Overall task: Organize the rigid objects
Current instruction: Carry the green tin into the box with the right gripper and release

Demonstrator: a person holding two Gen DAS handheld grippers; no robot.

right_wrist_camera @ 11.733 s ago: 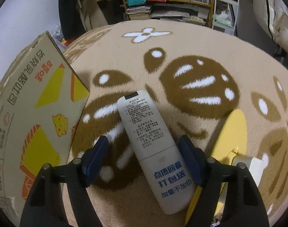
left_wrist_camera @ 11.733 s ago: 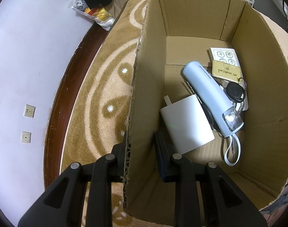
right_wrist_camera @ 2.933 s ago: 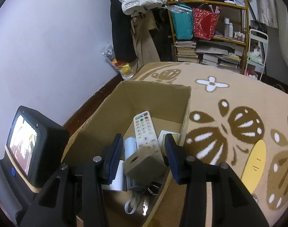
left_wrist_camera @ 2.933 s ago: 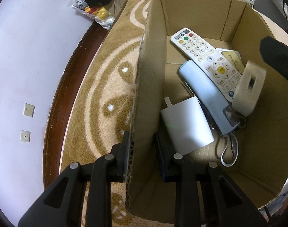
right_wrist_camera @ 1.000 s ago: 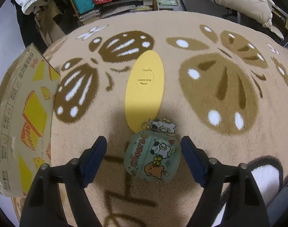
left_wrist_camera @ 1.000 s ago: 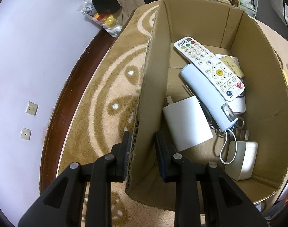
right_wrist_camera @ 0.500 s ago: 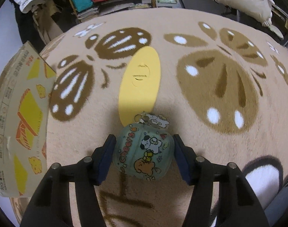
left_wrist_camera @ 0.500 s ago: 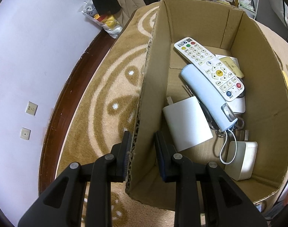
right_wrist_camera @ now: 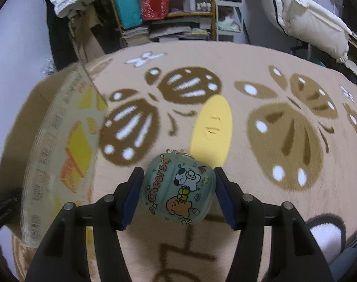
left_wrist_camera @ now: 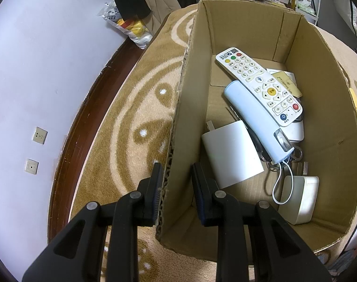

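My right gripper [right_wrist_camera: 177, 189] is shut on a rounded green case [right_wrist_camera: 178, 192] printed with cartoon animals and the word "Cheers"; its blue pads press both sides and it hangs just above the carpet. A yellow oval piece [right_wrist_camera: 211, 127] lies flat on the carpet beyond it. My left gripper [left_wrist_camera: 176, 174] is shut on the left wall of the open cardboard box [left_wrist_camera: 249, 23]. Inside lie a white remote [left_wrist_camera: 258, 82], a pale blue flashlight [left_wrist_camera: 253, 115], a white charger block [left_wrist_camera: 230, 152], a cream adapter [left_wrist_camera: 300, 197], keys and a card [left_wrist_camera: 286, 84].
The box [right_wrist_camera: 61, 152] stands to the left of the held case in the right wrist view. Beige carpet with brown butterfly patterns [right_wrist_camera: 284, 129] spreads around. Shelves with books and bags [right_wrist_camera: 155, 11] stand at the back, a wall and dark baseboard [left_wrist_camera: 84, 117] left of the box.
My right gripper closed on the green case and lifted it off the carpet, with the view tilting up toward the shelves. The left gripper and box stayed still.
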